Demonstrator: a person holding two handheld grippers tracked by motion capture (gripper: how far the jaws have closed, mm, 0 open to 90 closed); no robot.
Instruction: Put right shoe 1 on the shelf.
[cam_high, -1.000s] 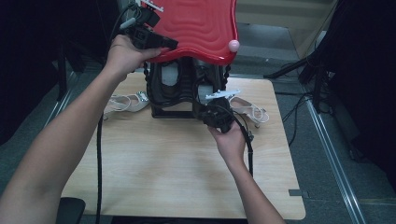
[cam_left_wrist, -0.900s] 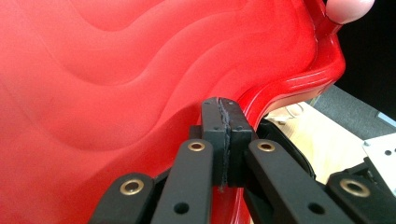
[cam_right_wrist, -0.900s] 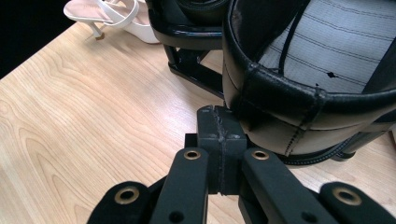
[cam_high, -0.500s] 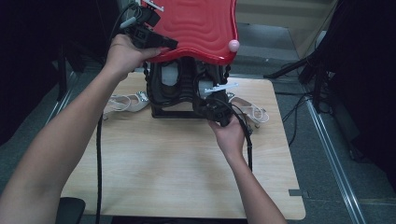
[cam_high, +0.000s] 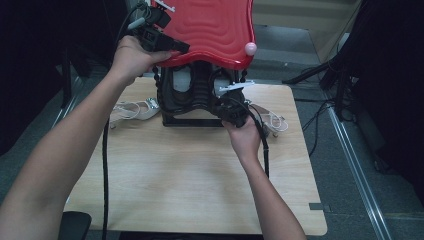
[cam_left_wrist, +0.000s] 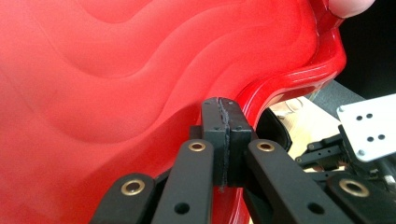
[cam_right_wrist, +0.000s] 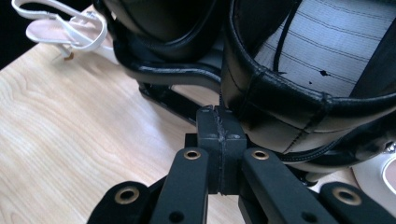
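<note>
The black shoe (cam_right_wrist: 299, 88) sits on a black rack (cam_high: 192, 117) at the table's (cam_high: 190, 185) 12 o'clock edge, under a tilted red lid (cam_high: 210, 30). The right gripper (cam_high: 231, 107), jaws clenched on nothing, has its tips at the shoe's rim at 4 o'clock of the rack. The left gripper (cam_high: 170, 45), likewise clenched empty, lies against the lid's wavy edge. White sandals (cam_high: 132, 109) flank the rack (one each side). The tabletop from 3 through 9 o'clock lies open.

Dim room w/ dark edges; table lit from above, close-ups slightly soft.
</note>
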